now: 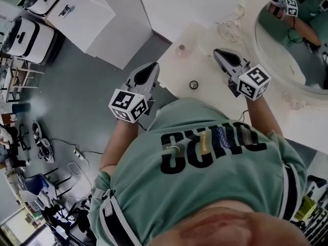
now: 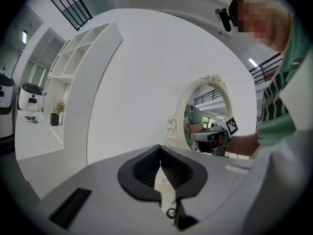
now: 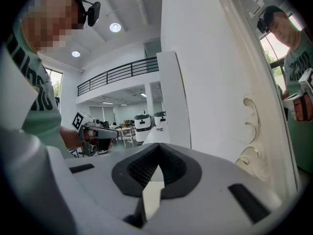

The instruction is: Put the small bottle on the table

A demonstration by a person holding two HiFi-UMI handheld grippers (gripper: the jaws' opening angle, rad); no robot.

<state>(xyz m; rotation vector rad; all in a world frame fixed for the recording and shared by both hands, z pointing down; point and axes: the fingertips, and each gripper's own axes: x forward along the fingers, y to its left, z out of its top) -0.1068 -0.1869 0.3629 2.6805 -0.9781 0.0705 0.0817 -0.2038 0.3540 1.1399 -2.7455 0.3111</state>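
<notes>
Left gripper [image 1: 151, 67] and right gripper [image 1: 219, 52] hover above the table [image 1: 171, 72], jaws together and empty, presumably because the small bottle [image 1: 180, 49] already stands there, apart, between them.

I read this as a robotics lab staged partly like a home. White dome-topped machines [image 3: 143, 127], probably robots, stand in an open hall under a black-railed mezzanine [image 3: 117, 74]. Loose cables [image 1: 77, 160] trail over grey floor [image 1: 87, 96] near a white ornate oval mirror [image 1: 294, 45].
</notes>
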